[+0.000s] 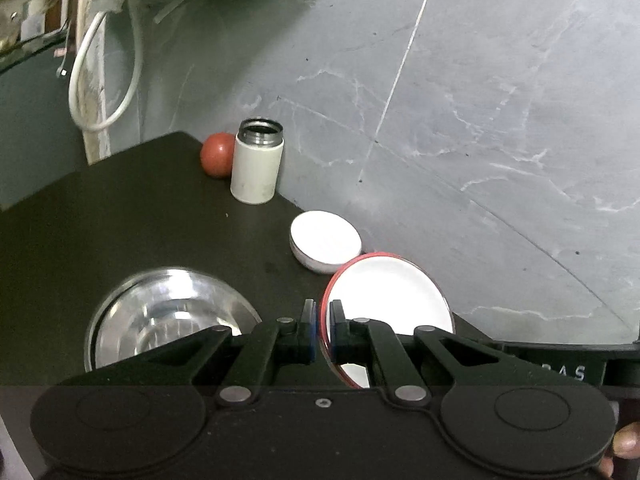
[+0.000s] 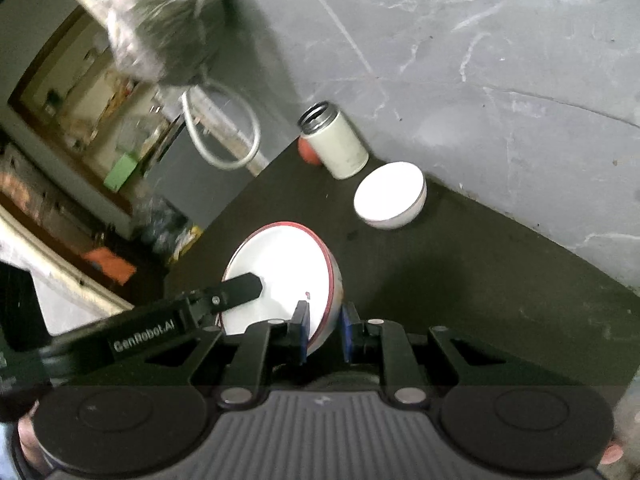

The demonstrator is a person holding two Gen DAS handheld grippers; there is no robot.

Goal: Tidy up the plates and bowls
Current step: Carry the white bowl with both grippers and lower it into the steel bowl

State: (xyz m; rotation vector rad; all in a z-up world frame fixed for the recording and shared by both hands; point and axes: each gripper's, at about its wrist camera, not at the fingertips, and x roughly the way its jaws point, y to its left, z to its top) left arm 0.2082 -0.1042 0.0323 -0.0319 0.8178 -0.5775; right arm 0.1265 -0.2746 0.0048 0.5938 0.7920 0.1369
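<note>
White open canister (image 1: 257,162) (lidless), red ball (image 1: 217,154) behind, looped white cable (image 1: 105,76)

Left wrist cam: sits behind the left gripper (image 1: 323,326), looks fwd and down along its fingers over the dark tabletop (image 1: 120,220) toward the grey marble wall (image 1: 480,120); close-in. Right wrist cam: same mount on the right gripper (image 2: 323,326), view rolled, aimed down at the tabletop (image 2: 480,280) and wall (image 2: 480,60), room visible at left. Overlap: red-rimmed white bowl (image 1: 392,292) (image 2: 280,272) in both foregrounds, small white bowl (image 1: 326,242) (image 2: 390,194), white open-top flask (image 1: 257,162) (image 2: 334,146), red ball (image 1: 218,154) (image 2: 308,152). Left gripper also shows in right cam (image 2: 240,292).
</note>
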